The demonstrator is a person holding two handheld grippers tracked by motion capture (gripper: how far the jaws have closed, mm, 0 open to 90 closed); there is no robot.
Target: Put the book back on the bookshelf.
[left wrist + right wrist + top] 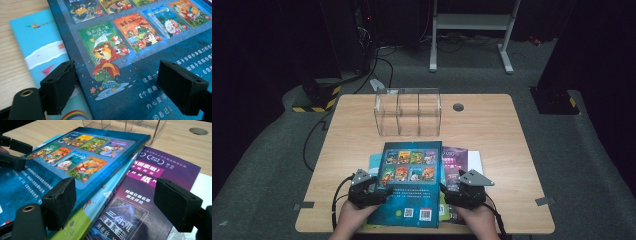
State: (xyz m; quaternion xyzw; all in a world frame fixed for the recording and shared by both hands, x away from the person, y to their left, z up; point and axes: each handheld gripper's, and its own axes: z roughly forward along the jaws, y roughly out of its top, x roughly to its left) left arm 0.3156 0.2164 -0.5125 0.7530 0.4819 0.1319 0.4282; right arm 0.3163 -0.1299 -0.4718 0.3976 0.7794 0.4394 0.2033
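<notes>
Behind blue book (411,180), clear three-compartment organizer (408,112), compartments bare

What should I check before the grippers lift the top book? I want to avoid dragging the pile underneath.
1. Left gripper open at the dark blue picture book's left edge: ok.
2. Right gripper open at its right edge: ok.
3. Pads gripping the book: not ok.
4. Purple book lies underneath, could drag: not ok.
5. Clear three-slot acrylic holder upright: ok.
6. Slots empty: ok.
</notes>
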